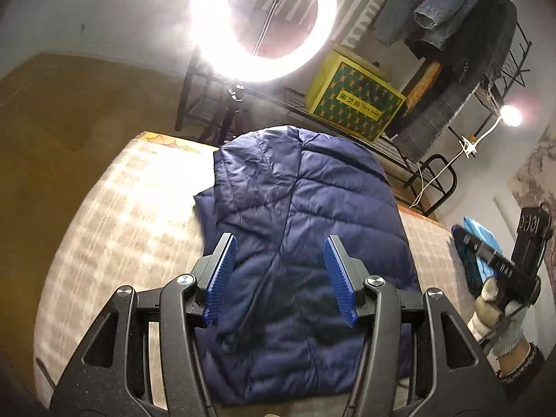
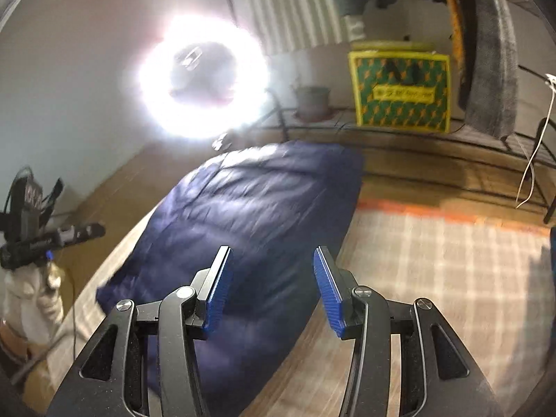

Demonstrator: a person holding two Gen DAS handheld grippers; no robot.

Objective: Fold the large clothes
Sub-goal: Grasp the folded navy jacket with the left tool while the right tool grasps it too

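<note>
A dark blue quilted puffer jacket (image 1: 299,229) lies folded lengthwise on a plaid-covered mattress (image 1: 139,215). My left gripper (image 1: 279,257) is open and empty, held above the jacket's near half. In the right wrist view the jacket (image 2: 250,215) lies ahead and to the left. My right gripper (image 2: 271,278) is open and empty above the jacket's near right edge. The right gripper also shows in the left wrist view (image 1: 521,257), held in a gloved hand at the right. The left gripper shows at the left of the right wrist view (image 2: 34,236).
A bright ring light (image 1: 260,24) on a stand glares behind the mattress. A yellow-green box (image 1: 354,100) sits on a black metal rack (image 1: 417,160) hung with clothes (image 1: 444,17). A light blue item (image 1: 483,243) lies at the mattress's right. Wooden floor (image 1: 69,111) lies to the left.
</note>
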